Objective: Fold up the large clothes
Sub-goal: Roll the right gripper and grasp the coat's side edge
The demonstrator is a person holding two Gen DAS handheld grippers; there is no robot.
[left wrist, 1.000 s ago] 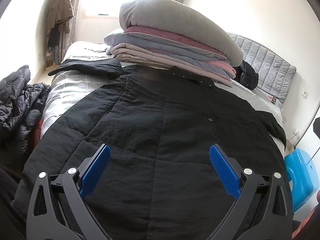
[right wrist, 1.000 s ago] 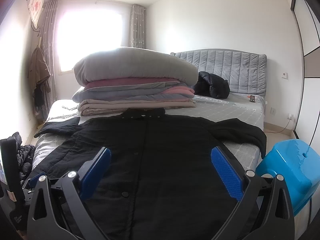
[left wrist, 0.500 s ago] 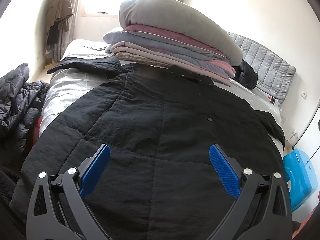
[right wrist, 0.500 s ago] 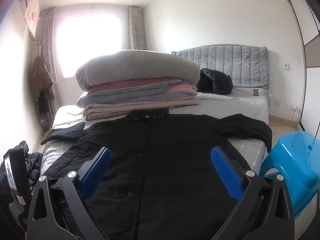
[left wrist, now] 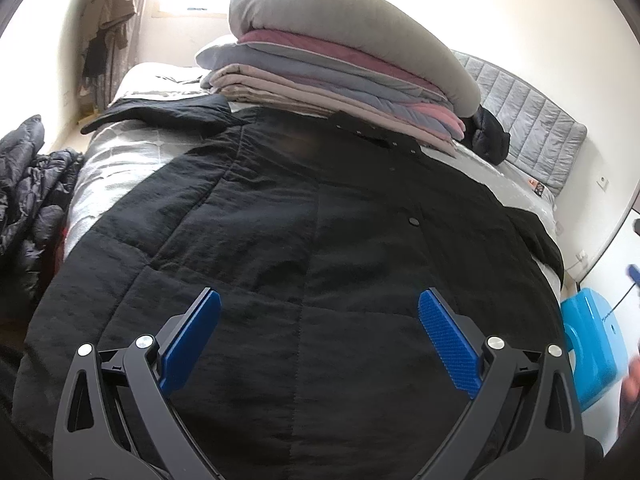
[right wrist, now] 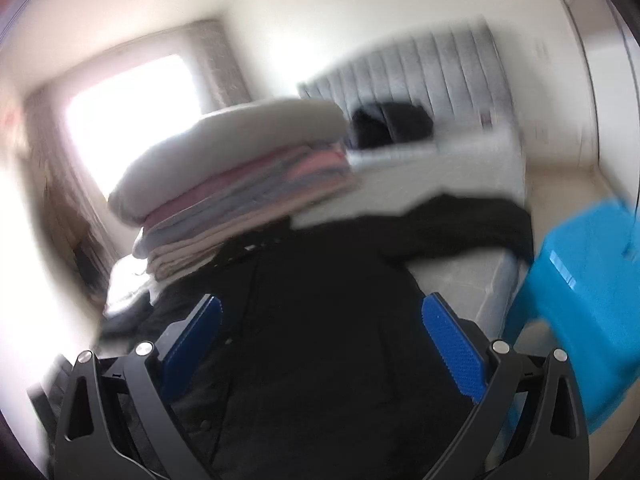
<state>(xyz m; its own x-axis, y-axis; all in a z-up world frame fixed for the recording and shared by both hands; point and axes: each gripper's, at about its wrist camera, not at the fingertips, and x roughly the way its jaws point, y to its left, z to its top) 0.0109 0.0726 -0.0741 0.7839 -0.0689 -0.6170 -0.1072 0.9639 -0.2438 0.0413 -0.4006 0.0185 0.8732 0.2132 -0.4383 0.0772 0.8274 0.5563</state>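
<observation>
A large black quilted coat (left wrist: pixel 304 248) lies spread flat, front up, across the bed (left wrist: pixel 116 160), collar toward the stacked bedding. Its left sleeve (left wrist: pixel 160 114) stretches out to the far left. Its right sleeve (right wrist: pixel 468 228) hangs over the bed's right edge. My left gripper (left wrist: pixel 319 312) is open and empty, hovering above the coat's lower half. My right gripper (right wrist: pixel 321 316) is open and empty above the coat (right wrist: pixel 320 320); its view is blurred by motion.
A tall stack of folded quilts (left wrist: pixel 340 56) sits behind the collar. A small black jacket (left wrist: pixel 490 138) lies by the grey headboard (left wrist: pixel 532 132). A blue plastic stool (left wrist: pixel 592 340) stands right of the bed. A dark puffer jacket (left wrist: pixel 28 184) is piled at left.
My right gripper has swung fast toward the right and tilted, so its view is now blurred and the stool looms closer. My left gripper has edged slightly forward over the coat.
</observation>
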